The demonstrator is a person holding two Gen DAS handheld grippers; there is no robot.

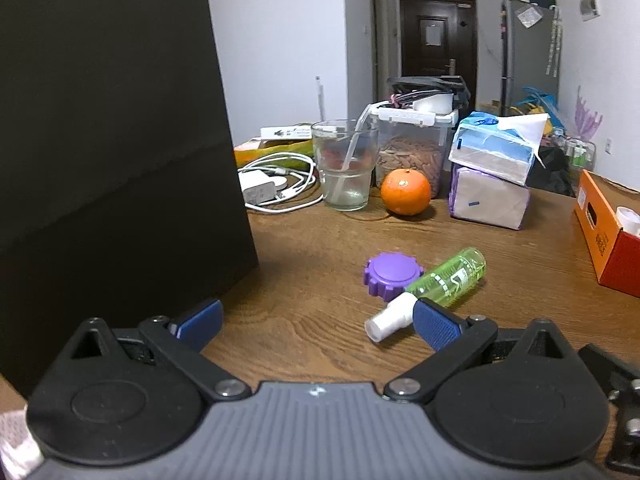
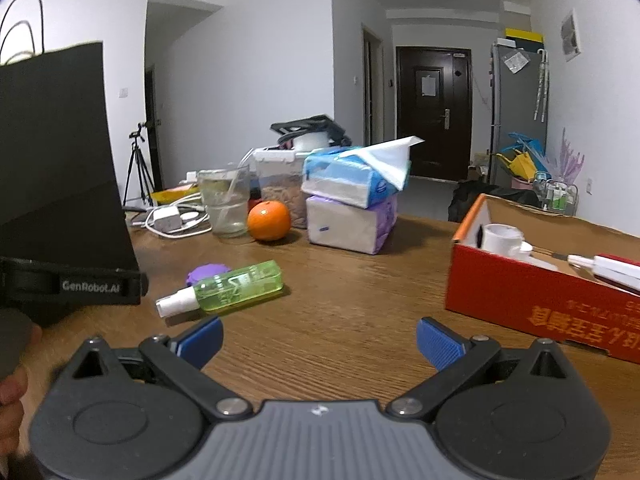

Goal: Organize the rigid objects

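Left wrist view puts the green spray bottle point(image 1: 444, 282) on its side on the wooden table point(image 1: 320, 240), just ahead of the left gripper point(image 1: 318, 322) toward one o'clock, its white nozzle point(image 1: 390, 320) pointing back at the camera and nearly touching the right blue pad point(image 1: 434, 328). Touching the bottle at its ten o'clock side lies a purple ridged cap point(image 1: 392, 274). The left gripper's jaws stand wide apart and hold nothing. In the right wrist view the right gripper point(image 2: 318, 340) is likewise spread wide and empty, with the bottle at its eleven o'clock and the orange-red cardboard box point(image 2: 520, 300) at two o'clock.

The step in hand looks like picking up the bottle to stow it, probably in that box. To do it well, I would shift the left gripper toward one o'clock so the pads straddle the clear body rather than the thin nozzle, close across the short width, and lift clear without nudging the cap.

Counted: one spray bottle, one purple cap, one orange point(image 1: 406, 192), one drinking glass point(image 1: 346, 164) with a straw, one lidded plastic container point(image 1: 412, 144), two stacked tissue packs point(image 1: 492, 172), one white charger point(image 1: 260, 190) with cable, one box, and one tall black bag point(image 1: 112, 140) at nine o'clock.
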